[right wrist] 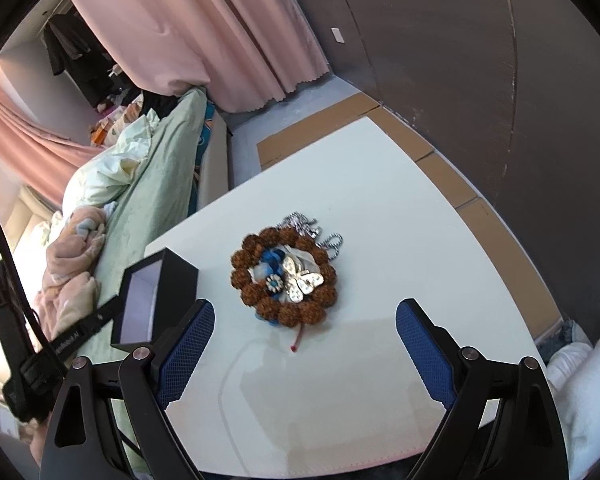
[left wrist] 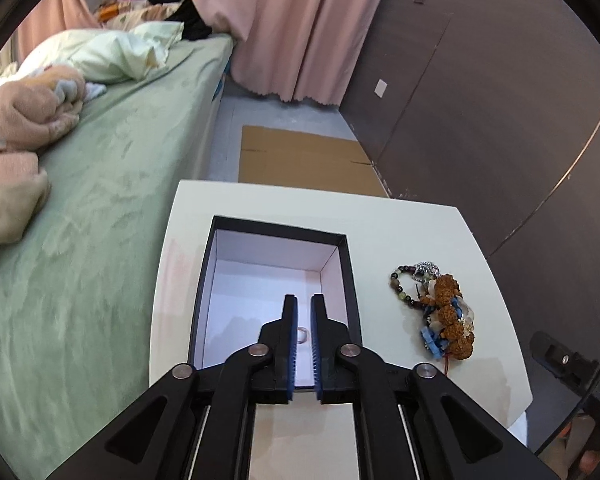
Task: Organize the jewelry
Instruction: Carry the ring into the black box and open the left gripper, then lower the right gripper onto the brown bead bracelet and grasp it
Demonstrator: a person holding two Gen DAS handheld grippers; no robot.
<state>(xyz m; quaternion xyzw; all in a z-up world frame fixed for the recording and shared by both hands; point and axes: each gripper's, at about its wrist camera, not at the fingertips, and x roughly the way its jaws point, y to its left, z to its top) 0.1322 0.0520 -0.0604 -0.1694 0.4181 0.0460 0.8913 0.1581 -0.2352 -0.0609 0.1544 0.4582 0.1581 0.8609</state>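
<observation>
A black box (left wrist: 354,280) with a white inside stands on the white table (left wrist: 400,224). My left gripper (left wrist: 304,300) reaches into it with its jaws a narrow gap apart; a small silver ring (left wrist: 302,335) shows between them, and I cannot tell whether it is pinched or lies on the box floor. A heap of jewelry (left wrist: 444,308) lies right of the box: a brown bead bracelet (right wrist: 284,276), a silver butterfly piece (right wrist: 302,280), blue flowers and a silver chain (right wrist: 312,228). My right gripper (right wrist: 305,320) is open, just short of the heap. The box also shows in the right wrist view (right wrist: 176,280).
A bed with a green sheet (left wrist: 100,208) and crumpled blankets runs along the table's left side. Flat cardboard (left wrist: 300,160) lies on the floor beyond the table. Pink curtains (left wrist: 284,20) and a dark wall (left wrist: 480,100) stand behind.
</observation>
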